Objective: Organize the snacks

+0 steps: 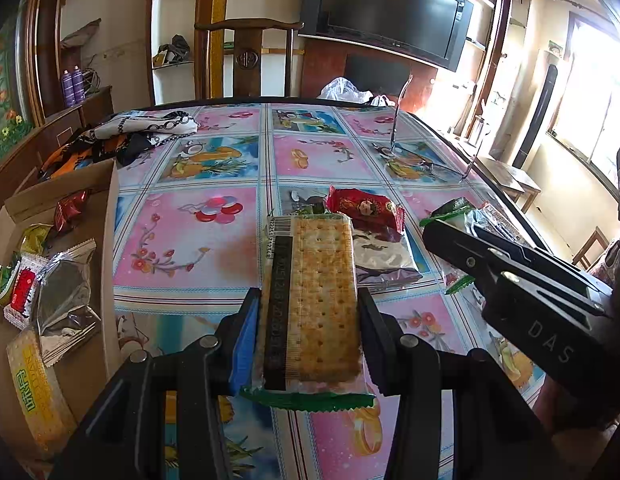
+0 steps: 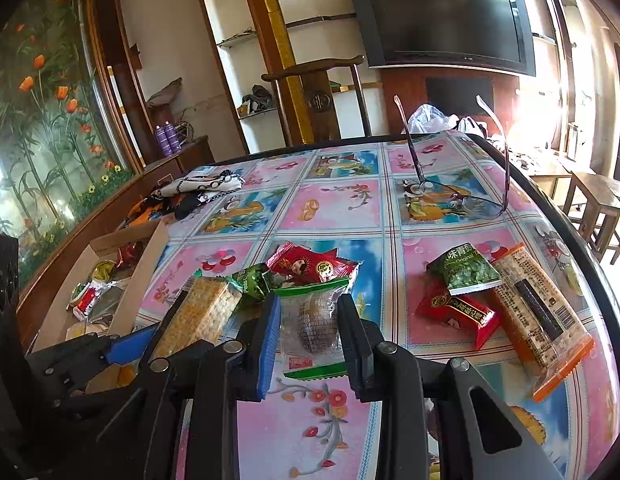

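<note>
Sorting snacks: left gripper (image 1: 308,320) clamps cracker pack (image 1: 314,300) | right gripper (image 2: 310,332) grips clear-wrapped cake (image 2: 314,320) | cardboard box (image 1: 110,240) at table's left edge part-filled, several packets left

snacks (image 2: 458,312) on table (image 1: 322,156) — box (image 1: 106,240) left

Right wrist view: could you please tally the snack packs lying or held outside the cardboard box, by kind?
Cracker packs: 2
Red packs: 2
Green pea packs: 2
Clear green-edged pack: 1
Total: 7
</note>
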The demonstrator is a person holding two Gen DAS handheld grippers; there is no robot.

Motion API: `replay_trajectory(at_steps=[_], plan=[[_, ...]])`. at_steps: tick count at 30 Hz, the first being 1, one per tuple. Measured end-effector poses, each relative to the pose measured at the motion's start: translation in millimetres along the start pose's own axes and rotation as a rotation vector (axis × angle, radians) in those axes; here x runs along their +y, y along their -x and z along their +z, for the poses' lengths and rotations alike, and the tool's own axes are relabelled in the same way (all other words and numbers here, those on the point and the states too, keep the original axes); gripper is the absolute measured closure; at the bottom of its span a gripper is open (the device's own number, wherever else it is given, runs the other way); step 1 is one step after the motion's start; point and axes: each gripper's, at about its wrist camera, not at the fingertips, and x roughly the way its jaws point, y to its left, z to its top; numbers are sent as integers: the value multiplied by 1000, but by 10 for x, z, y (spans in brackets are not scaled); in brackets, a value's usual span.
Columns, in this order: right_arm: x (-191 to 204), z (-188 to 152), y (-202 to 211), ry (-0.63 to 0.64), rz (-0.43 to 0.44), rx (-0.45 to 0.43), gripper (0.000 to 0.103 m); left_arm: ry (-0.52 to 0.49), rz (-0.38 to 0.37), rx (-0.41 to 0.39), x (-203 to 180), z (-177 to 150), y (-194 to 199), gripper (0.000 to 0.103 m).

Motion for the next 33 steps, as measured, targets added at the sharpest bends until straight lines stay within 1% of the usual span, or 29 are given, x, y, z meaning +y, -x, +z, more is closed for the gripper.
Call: replay_trajectory(at_steps=[33], plan=[[-3,-9,-31,12,-18,5,72,3,-2,-4,-1,3,31,58]])
